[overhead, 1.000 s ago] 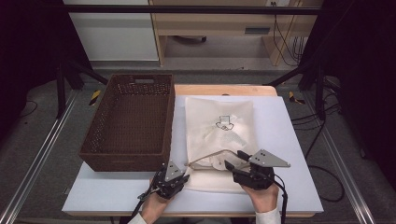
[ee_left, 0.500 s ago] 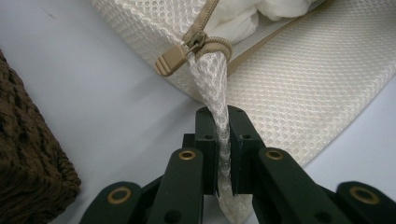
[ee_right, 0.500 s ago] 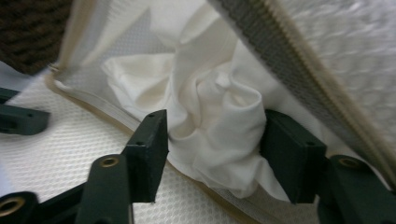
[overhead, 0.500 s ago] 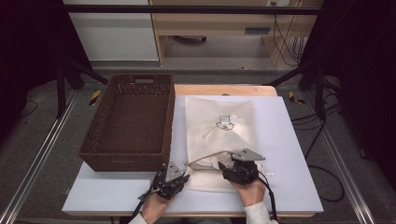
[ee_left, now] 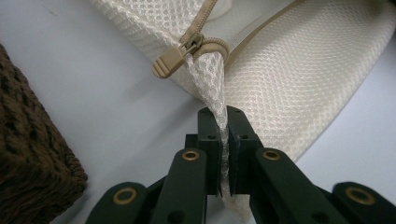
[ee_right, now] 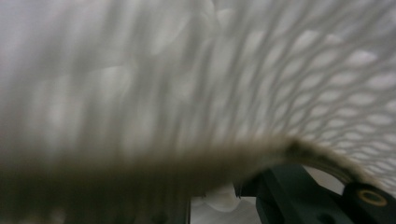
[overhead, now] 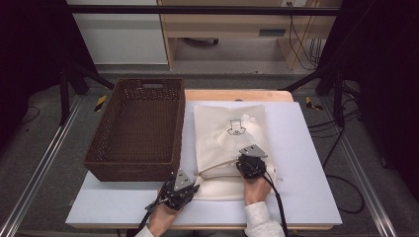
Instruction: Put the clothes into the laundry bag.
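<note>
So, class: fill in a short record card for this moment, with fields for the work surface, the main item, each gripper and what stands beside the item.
surface: white table
main item: cream mesh laundry bag, lying flat, zipper partly open
zipper pull: tan, at the bag's near corner
left gripper: jaws shut on the bag's mesh corner
right gripper: at the bag's open zipper edge, jaws just closing; grip unclear in its blurred view
beside it: brown wicker basket, left of the bag
</note>
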Tool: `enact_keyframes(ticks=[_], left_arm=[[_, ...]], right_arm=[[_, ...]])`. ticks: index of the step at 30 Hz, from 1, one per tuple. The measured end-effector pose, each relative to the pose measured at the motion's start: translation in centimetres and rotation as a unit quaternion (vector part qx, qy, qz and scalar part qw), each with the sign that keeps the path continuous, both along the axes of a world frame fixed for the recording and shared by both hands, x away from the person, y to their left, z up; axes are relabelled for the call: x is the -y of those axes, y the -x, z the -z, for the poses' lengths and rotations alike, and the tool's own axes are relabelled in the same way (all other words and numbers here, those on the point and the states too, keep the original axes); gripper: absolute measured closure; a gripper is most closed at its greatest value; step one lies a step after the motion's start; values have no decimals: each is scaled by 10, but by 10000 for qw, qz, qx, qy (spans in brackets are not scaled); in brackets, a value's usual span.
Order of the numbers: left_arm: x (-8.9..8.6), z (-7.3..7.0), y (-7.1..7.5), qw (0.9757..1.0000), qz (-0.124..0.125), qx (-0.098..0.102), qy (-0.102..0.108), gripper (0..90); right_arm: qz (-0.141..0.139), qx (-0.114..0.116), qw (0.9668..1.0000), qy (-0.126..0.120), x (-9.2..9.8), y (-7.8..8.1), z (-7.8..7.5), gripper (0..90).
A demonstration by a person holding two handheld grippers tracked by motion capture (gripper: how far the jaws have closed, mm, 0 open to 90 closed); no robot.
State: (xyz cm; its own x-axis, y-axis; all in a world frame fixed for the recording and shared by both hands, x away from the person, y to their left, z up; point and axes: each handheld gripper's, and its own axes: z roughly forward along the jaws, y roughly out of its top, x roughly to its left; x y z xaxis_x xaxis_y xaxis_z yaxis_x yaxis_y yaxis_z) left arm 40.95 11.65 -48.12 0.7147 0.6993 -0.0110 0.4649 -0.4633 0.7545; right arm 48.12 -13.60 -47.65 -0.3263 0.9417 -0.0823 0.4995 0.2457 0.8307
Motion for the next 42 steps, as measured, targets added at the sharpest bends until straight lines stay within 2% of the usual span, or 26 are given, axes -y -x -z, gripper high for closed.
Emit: enact_keyframes(ticks=[2, 3, 4, 6, 7, 8, 9, 11, 15, 18, 20, 22, 23, 24, 25, 26, 27, 28, 29, 30, 33, 34, 35, 36, 37, 42], left_arm=[[0, 1, 0, 10000, 6, -1, -14, 849], [1, 1, 0, 10000, 19, 8, -25, 848], [1, 1, 0, 10000, 19, 8, -25, 847], [1, 0, 0, 10000, 18, 27, -40, 846], [2, -1, 0, 10000, 10, 15, -19, 845], [2, -1, 0, 10000, 10, 15, -19, 845], [2, -2, 0, 10000, 10, 3, 5, 844], [2, -2, 1, 10000, 8, 12, 32, 844], [2, -5, 2, 10000, 10, 46, 37, 842], [2, -5, 2, 10000, 21, 49, 46, 840], [1, -4, 1, 10000, 17, 31, 47, 835], [1, -5, 1, 10000, 10, 43, 48, 830], [1, -6, 1, 10000, -6, 51, 72, 802], [1, -6, 1, 10000, -6, 51, 72, 770], [1, -6, 0, 9999, -49, 75, 106, 732], [1, -6, 0, 9999, -49, 75, 106, 689], [0, -8, -1, 9998, -89, 99, 169, 643], [0, -8, -1, 9998, -89, 99, 169, 598], [0, -10, -4, 9996, -115, 147, 207, 554], [0, -10, -4, 9996, -115, 147, 207, 524], [2, -15, -12, 9993, -86, 138, 352, 515], [2, -15, -12, 9993, -86, 138, 352, 529], [3, -15, -17, 9992, -89, 120, 384, 550], [3, -15, -17, 9992, -89, 120, 384, 591], [4, -11, -23, 9992, -130, 5, 366, 638], [3, -6, -25, 9995, -177, -39, 241, 803]], right_arm=[[28, -2, 10000, -79, 0, -2, 1, 759], [-33, -49, 10000, -75, 0, 1, 0, 693], [-33, -49, 10000, -75, 0, 1, 0, 693], [-140, -85, 9996, -244, 3, 8, -3, 595], [-317, -61, 9985, -433, 6, 16, -7, 507], [-317, -61, 9985, -433, 6, 16, -7, 507], [-526, -87, 9974, -493, 7, 24, -12, 433], [-643, -107, 9966, -496, 8, 27, -13, 414], [-962, -138, 9945, -387, 5, 42, -13, 432], [-993, -124, 9944, -350, 8, 47, -13, 476], [-986, -101, 9941, -448, 19, 56, -16, 551], [-977, -59, 9940, -480, 24, 60, -18, 562], [-873, 69, 9949, -506, 36, 68, -24, 575], [-873, 69, 9949, -506, 36, 68, -24, 575], [-680, 260, 9954, -622, 52, 76, -33, 587], [-680, 260, 9954, -622, 52, 76, -33, 587], [-481, 449, 9951, -740, 71, 82, -43, 596], [-481, 449, 9951, -740, 71, 82, -43, 596], [-175, 457, 9960, -753, 86, 82, -47, 584], [-175, 457, 9960, -753, 86, 82, -47, 584], [203, 51, 9973, -697, 108, 69, -34, 505], [203, 51, 9973, -697, 108, 69, -34, 505], [172, -294, 9963, -787, 112, 61, -19, 495], [172, -294, 9963, -787, 112, 61, -19, 495], [97, -549, 9944, -895, 113, 56, -8, 520], [-12, -757, 9923, -985, 114, 54, -3, 653]])
